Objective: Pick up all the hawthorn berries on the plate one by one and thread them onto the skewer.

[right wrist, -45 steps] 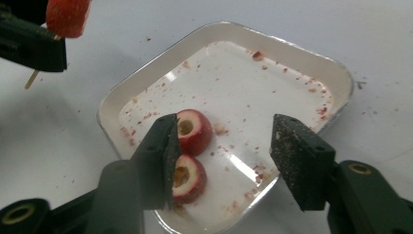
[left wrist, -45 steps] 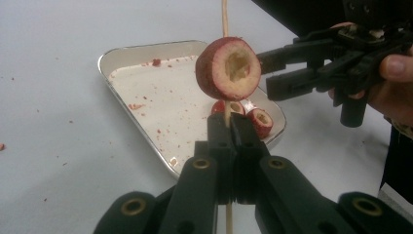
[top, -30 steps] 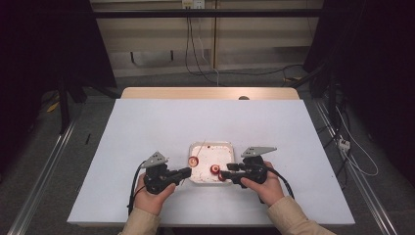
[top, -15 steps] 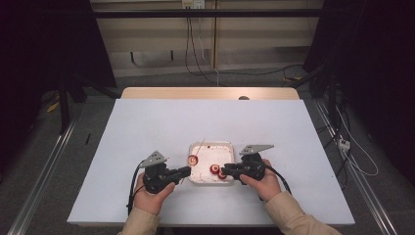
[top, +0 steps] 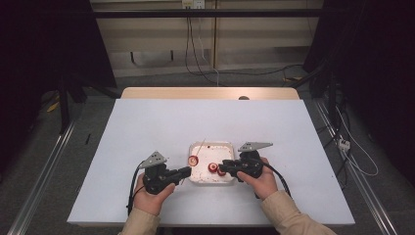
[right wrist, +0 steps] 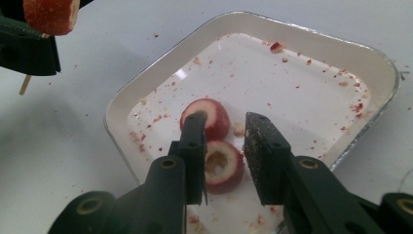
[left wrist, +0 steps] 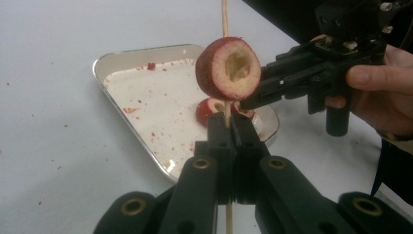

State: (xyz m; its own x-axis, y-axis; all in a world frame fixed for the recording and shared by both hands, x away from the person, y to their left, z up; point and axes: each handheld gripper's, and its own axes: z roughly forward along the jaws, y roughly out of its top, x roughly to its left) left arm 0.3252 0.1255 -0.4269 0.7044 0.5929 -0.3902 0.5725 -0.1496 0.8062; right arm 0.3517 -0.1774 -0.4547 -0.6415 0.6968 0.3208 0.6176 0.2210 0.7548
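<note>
Since the earlier frame the right gripper has drawn slightly back toward the tray's near right side, its jaws just reopening a little. They stand apart, empty, over 2 cored fruit pieces in the tray. The left gripper clamps a wooden skewer carrying 1 hollowed fruit, apparently above the tray's left rim.

Skewer runs off the left gripper view's 12 o'clock edge; its lower length hidden behind the gripper. Right gripper view: skewered fruit cropped at 11 o'clock; cored fruit piece partly hidden behind the jaws.
</note>
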